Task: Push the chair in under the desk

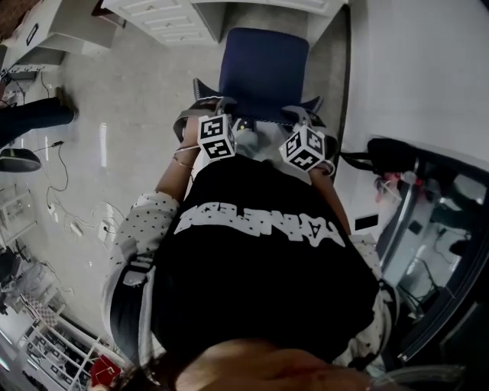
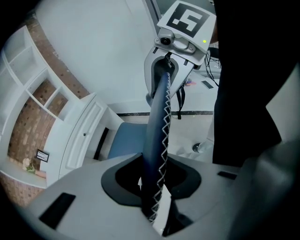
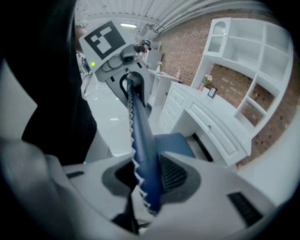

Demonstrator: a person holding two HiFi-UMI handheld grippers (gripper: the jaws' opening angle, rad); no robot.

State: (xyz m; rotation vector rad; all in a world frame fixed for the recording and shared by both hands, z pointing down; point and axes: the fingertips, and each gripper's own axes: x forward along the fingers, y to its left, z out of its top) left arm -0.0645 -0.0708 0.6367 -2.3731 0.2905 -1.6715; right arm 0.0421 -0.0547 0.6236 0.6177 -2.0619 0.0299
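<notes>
Blue chair (image 1: 263, 69) stands directly in front of the white desk (image 1: 164, 15), its seat toward the desk, left gripper (image 1: 208, 107) and right gripper (image 1: 307, 116) side by side on the chair back (image 2: 157, 140), each pair of jaws half-narrowed and clamped on its white-stitched top edge.

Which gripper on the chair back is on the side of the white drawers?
The left gripper: in the head view the white drawers stand left of the blue seat, while the right gripper grips the chair back's other end.
</notes>
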